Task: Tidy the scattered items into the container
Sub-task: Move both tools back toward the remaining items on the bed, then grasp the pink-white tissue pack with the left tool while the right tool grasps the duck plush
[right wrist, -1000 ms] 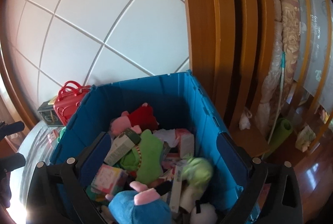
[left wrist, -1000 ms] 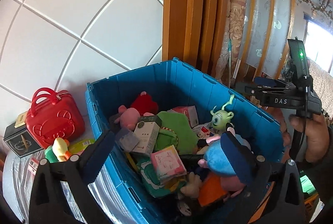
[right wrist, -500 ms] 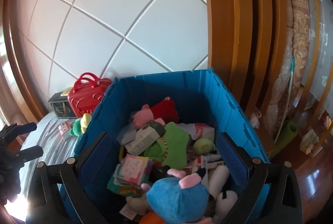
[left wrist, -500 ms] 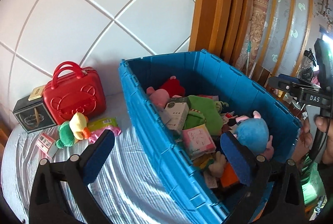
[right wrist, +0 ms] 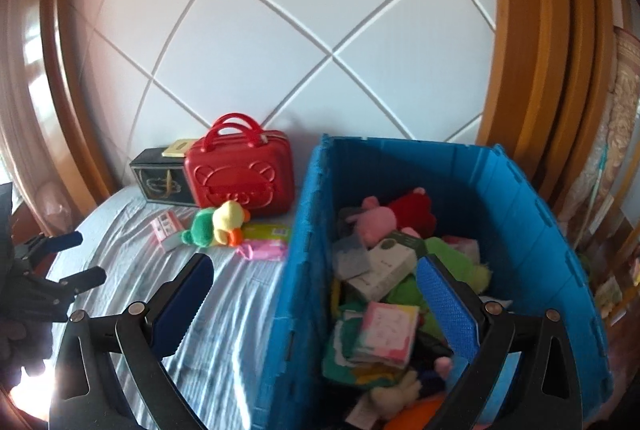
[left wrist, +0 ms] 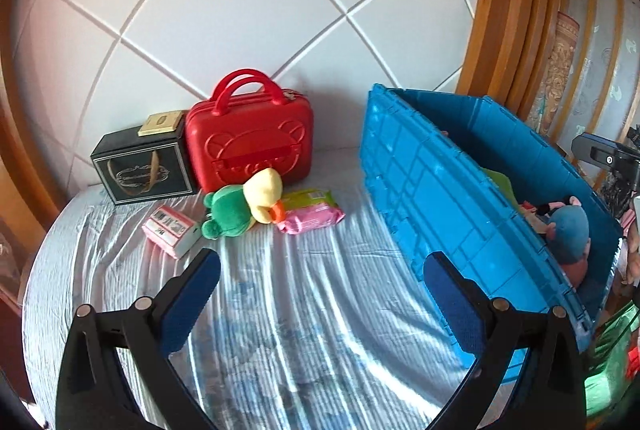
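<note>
A blue crate point(left wrist: 432, 190) point(right wrist: 304, 230) stands on the bed, holding several plush toys and small boxes. Left of it lie a green-and-yellow duck plush point(left wrist: 244, 206) point(right wrist: 216, 222), a pink-and-green wipes packet point(left wrist: 310, 212) point(right wrist: 264, 240) and a small pink box point(left wrist: 172, 230) point(right wrist: 164, 230). A red case point(left wrist: 250, 142) point(right wrist: 240, 174) and a black box point(left wrist: 142, 166) point(right wrist: 160, 178) stand by the wall. My left gripper point(left wrist: 320, 278) hovers open over the sheet, short of the loose items. My right gripper point(right wrist: 312, 282) is open above the crate's left wall, empty.
The striped blue sheet point(left wrist: 300, 330) covers the bed between the gripper and the items. A white tiled wall point(left wrist: 240, 10) rises behind. Wooden frames point(right wrist: 532, 50) stand right of the crate. The other gripper point(right wrist: 60, 270) shows at the left edge of the right wrist view.
Both grippers swung left, away from over the crate. The left one now faces the loose items on the sheet; the right one straddles the crate's left wall. Both stayed open.
</note>
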The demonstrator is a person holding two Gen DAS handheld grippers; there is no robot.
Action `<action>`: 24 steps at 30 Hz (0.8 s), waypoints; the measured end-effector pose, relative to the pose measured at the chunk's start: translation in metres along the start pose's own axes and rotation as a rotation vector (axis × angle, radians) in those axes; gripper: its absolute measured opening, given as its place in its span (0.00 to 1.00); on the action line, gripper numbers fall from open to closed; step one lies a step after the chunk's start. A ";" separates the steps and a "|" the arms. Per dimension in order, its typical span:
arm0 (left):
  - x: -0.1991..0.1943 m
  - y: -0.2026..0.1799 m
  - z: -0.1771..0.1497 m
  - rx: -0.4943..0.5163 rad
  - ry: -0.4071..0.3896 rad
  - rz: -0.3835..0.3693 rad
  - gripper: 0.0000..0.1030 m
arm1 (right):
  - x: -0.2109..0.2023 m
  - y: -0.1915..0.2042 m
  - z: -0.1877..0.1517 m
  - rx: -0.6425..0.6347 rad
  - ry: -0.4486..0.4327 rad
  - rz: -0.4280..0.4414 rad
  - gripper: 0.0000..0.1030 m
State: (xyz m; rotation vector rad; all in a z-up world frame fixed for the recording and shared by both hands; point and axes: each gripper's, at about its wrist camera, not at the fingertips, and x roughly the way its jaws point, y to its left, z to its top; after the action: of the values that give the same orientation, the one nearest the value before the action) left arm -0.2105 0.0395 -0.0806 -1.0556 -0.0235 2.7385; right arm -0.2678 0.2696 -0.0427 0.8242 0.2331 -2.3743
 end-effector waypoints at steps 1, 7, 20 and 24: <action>0.001 0.014 -0.003 -0.006 0.003 0.013 1.00 | 0.007 0.015 0.002 -0.012 0.007 0.011 1.00; 0.017 0.090 -0.020 -0.027 0.029 0.098 1.00 | 0.066 0.097 0.003 -0.074 0.053 0.076 1.00; 0.160 0.219 -0.037 -0.120 0.148 0.230 1.00 | 0.263 0.164 -0.027 -0.021 0.142 0.088 1.00; 0.213 0.234 -0.033 -0.124 0.179 0.249 1.00 | 0.316 0.167 -0.027 -0.015 0.171 0.076 1.00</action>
State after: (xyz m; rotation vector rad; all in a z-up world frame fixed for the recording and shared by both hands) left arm -0.3856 -0.1493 -0.2667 -1.4231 -0.0376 2.8783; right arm -0.3505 -0.0089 -0.2519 1.0120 0.2831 -2.2312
